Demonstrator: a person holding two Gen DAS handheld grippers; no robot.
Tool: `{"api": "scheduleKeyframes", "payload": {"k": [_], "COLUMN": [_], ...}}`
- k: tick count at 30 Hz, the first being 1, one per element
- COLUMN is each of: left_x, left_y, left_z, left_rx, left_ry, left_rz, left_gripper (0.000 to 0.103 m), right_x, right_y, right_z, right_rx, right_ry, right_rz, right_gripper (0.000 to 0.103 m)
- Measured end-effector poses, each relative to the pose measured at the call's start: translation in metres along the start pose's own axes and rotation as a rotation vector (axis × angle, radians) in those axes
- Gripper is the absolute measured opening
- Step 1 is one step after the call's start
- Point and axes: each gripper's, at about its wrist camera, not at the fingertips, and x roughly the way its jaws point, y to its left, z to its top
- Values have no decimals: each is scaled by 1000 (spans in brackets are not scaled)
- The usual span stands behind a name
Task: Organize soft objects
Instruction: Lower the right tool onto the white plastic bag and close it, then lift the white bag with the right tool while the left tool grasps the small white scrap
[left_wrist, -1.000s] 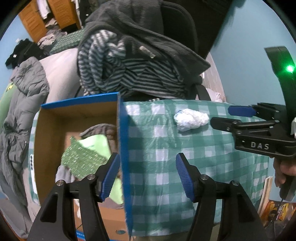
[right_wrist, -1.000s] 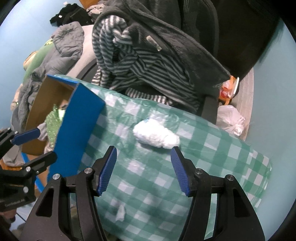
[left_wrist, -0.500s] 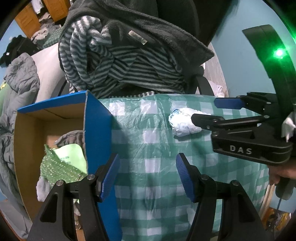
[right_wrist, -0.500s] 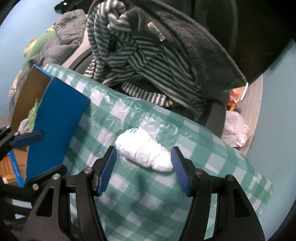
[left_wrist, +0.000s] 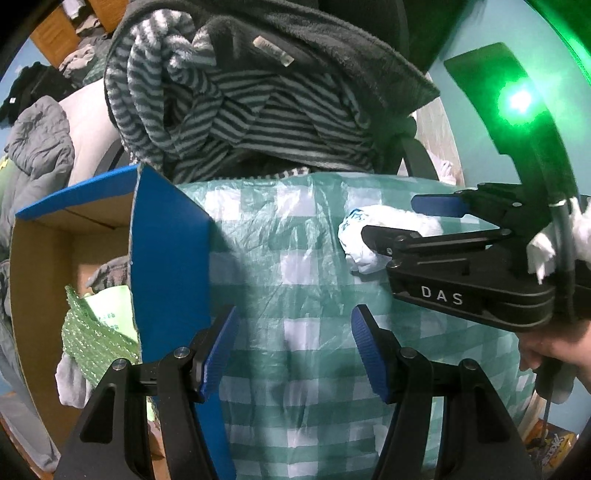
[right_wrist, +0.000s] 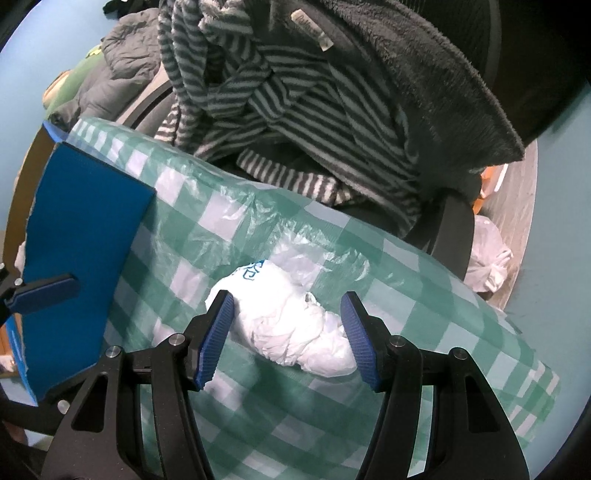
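Note:
A crumpled white plastic bag (right_wrist: 291, 332) lies on the green-and-white checked tablecloth (right_wrist: 406, 280). My right gripper (right_wrist: 286, 299) points down over it, open, with one blue pad on each side of the bag and no visible squeeze. In the left wrist view the bag (left_wrist: 354, 236) sits between the right gripper's (left_wrist: 389, 219) fingers. My left gripper (left_wrist: 294, 314) hangs open and empty above the cloth (left_wrist: 295, 369), just right of the blue flap (left_wrist: 170, 236) of a cardboard box (left_wrist: 44, 258). Green packaging (left_wrist: 96, 332) and grey fabric lie in the box.
Striped and dark fleece clothes (left_wrist: 258, 92) are heaped on a chair behind the table. A grey jacket (left_wrist: 40, 140) lies at far left. A white bag (right_wrist: 487, 258) sits on the floor at right. A person's hand (left_wrist: 554, 354) holds the right gripper.
Both grippers have come down toward the table. The white bag, which lay ahead of the right fingers, now sits between them. The left gripper shifted right, off the box onto the cloth.

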Motion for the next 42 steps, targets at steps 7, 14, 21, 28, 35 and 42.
{"api": "scheduleKeyframes", "payload": {"k": [7,14,21,28,35,42], "left_x": [3,0,4,8,15,22], "left_y": [1,3,0,-8,-15,-26], "left_z": [-11,-27,-47,-73,-95,-114], "left_rx": [1,12,23,29,24,6], "left_ry": [26,37,62,92,121,146], "left_rz": [-12,-26,-36,-49,-68,-90], "left_gripper": [64,64,65,65,69,70], "right_x": [3,2,-4,-14,-24,-33], "right_y": [1,3,-9,-25,-38,-42], "right_z": [-9,-30,-63,-105,-147,-183], "right_rx": [-10,1,95,251,376,481], "right_ry": [30,61,72,66,53,45], "right_rz": [21,16,-7,-22,-41,-47], "right_gripper": [59,57,57,57,58,58]}}
